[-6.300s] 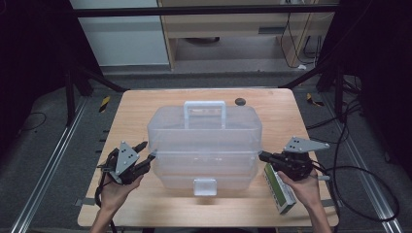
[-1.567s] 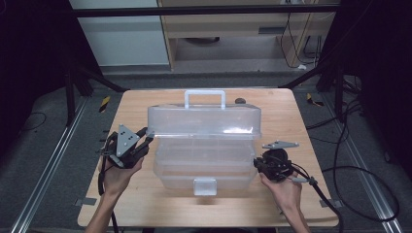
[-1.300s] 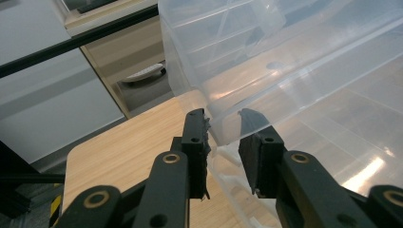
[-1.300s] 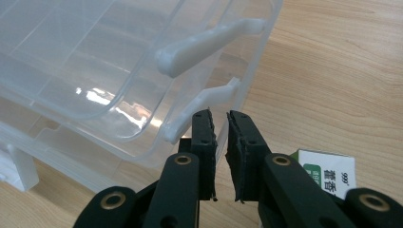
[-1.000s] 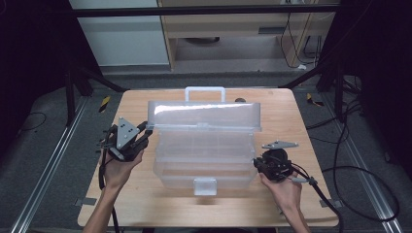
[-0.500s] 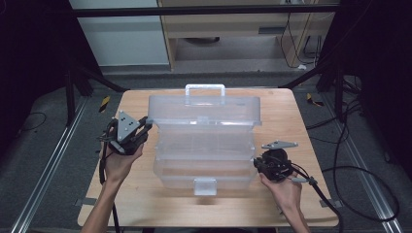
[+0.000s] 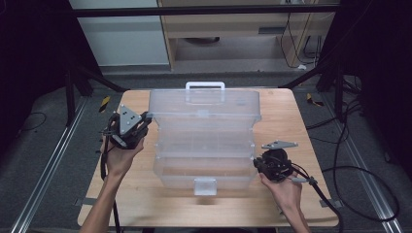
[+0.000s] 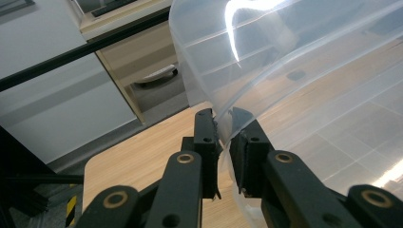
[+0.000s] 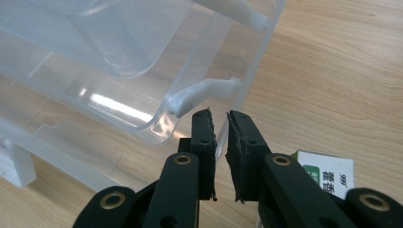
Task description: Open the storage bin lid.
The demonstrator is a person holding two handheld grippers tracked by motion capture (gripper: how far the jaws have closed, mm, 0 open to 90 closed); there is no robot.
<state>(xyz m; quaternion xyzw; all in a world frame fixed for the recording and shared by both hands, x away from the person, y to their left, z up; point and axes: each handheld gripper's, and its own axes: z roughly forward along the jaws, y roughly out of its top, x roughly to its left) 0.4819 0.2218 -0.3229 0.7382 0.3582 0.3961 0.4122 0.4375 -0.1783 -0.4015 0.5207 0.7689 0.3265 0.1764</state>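
While left gripper [image 8: 227, 124] jaws pinch its raised lid [image 7: 204, 103], the clear box [image 7: 204, 160] sits empty — right gripper [image 9: 219, 124] jaws nearly together.

Wooden table [image 7: 284, 114], green-and-white carton [image 9: 328, 179], cabinet [image 7: 233, 29] behind

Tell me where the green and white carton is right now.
In the right gripper view, the green and white carton lies on the wooden table at the lower right, just behind the right claw and off the clear box's corner.
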